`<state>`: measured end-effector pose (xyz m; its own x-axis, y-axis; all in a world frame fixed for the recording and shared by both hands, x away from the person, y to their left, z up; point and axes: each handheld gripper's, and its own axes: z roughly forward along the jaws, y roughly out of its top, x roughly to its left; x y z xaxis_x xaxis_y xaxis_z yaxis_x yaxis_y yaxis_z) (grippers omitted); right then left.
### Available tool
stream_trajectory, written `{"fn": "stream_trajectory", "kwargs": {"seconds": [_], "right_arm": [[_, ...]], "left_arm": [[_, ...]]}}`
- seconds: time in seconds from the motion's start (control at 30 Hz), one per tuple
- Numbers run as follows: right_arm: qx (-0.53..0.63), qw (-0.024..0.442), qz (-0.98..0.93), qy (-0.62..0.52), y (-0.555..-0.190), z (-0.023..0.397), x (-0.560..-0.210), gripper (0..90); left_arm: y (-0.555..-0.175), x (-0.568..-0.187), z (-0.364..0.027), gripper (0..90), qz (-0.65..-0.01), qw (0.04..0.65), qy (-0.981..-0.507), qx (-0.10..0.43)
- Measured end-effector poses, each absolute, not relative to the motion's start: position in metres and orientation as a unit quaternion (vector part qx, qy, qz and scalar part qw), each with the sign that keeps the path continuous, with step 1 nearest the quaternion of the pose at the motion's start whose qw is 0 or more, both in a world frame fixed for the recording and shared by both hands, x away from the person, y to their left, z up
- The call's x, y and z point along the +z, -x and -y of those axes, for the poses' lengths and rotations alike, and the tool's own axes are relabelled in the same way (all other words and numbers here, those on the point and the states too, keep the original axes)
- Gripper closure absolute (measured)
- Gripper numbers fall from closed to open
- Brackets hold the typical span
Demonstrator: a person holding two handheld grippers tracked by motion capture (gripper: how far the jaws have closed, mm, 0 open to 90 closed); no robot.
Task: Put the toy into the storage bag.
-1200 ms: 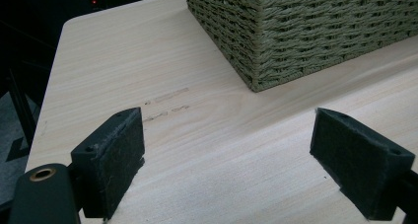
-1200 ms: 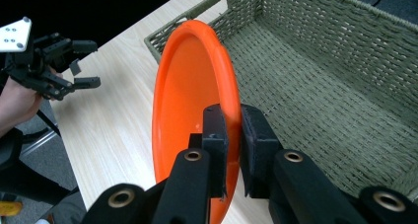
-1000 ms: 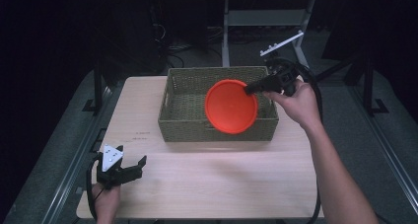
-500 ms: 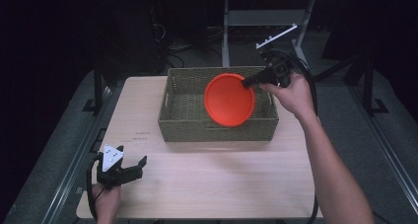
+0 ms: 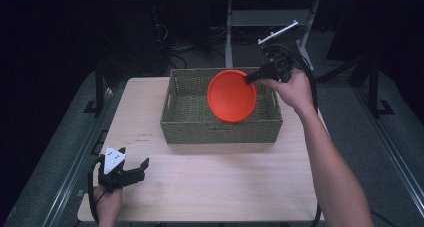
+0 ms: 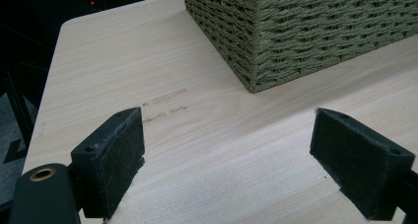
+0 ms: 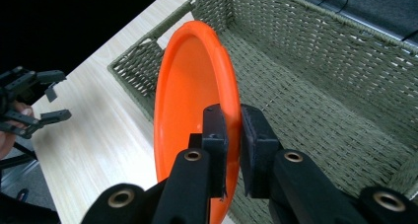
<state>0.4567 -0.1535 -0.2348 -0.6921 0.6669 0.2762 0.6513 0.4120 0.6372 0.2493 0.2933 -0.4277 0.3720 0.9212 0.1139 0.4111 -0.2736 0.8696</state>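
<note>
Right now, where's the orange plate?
In the high view the orange plate hangs tilted over the right half of the woven basket, pinched at its rim by the right gripper.

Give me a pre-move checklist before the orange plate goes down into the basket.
1. Grip: right gripper pinches the orange plate by its rim, pads on both sides: ok.
2. Plate position: held on edge above the woven basket: ok.
3. Basket floor where visible is bare: ok; the part behind the plate: cannot tell.
4. Left gripper rests open at the table's near left corner, apart from the basket: ok.
5. Plate clear of the basket walls: cannot tell.
</note>
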Motion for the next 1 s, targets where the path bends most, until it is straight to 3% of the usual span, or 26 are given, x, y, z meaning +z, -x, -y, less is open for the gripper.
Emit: {"fn": "stream_trajectory", "kwargs": {"seconds": [1.0], "right_arm": [[0.344,0.03,-0.821,-0.454,-0.495,0.154,-0.265,82.1]], "left_arm": [[-0.249,-0.428,-0.294,12.8,-0.459,0.394,-0.728,0.324]]}}
